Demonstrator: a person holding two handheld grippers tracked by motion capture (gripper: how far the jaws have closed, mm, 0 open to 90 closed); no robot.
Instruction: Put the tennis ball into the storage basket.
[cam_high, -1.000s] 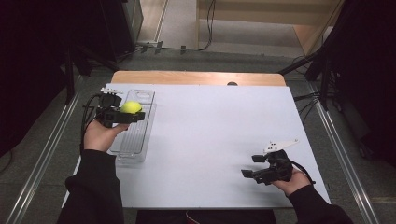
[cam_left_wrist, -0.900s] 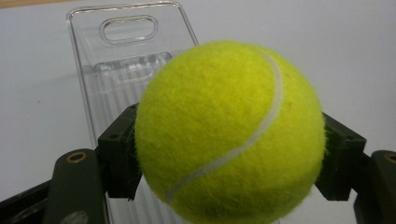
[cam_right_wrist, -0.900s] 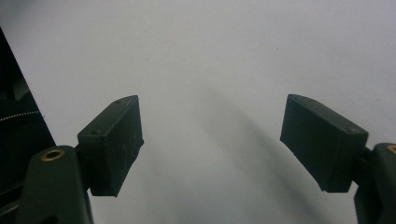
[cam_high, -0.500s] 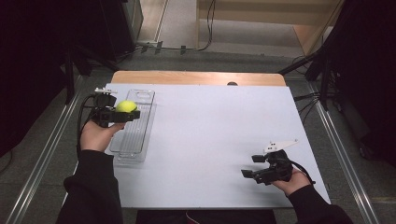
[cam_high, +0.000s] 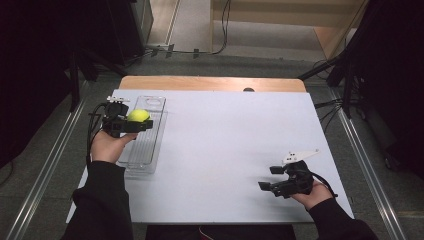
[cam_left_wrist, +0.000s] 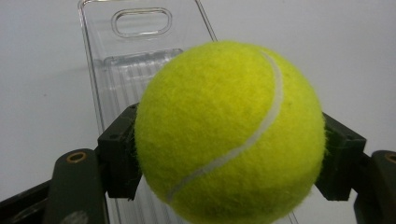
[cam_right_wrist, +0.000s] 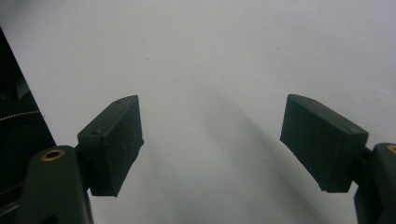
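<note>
A yellow tennis ball (cam_high: 138, 115) (cam_left_wrist: 229, 133) is clamped between the jaws of my left gripper (cam_high: 141, 121) (cam_left_wrist: 229, 158), which is shut on it. I hold it a little above the clear plastic tray (cam_high: 150, 145) (cam_left_wrist: 121, 65) at the table's left side. The tray has a handle slot at its far end and a ribbed floor. My right gripper (cam_high: 269, 178) (cam_right_wrist: 212, 144) rests low over the white table (cam_high: 225, 135) near the front right, jaws wide open with nothing between them.
A wooden strip (cam_high: 210, 83) runs along the table's far edge. Metal rails (cam_high: 45, 170) line the floor on both sides. Cables (cam_high: 95, 125) trail from the left gripper. Bare white tabletop lies between the two hands.
My left gripper has drifted slightly left and toward the tray's far end with the ball still in it. The right hand has stayed put.
</note>
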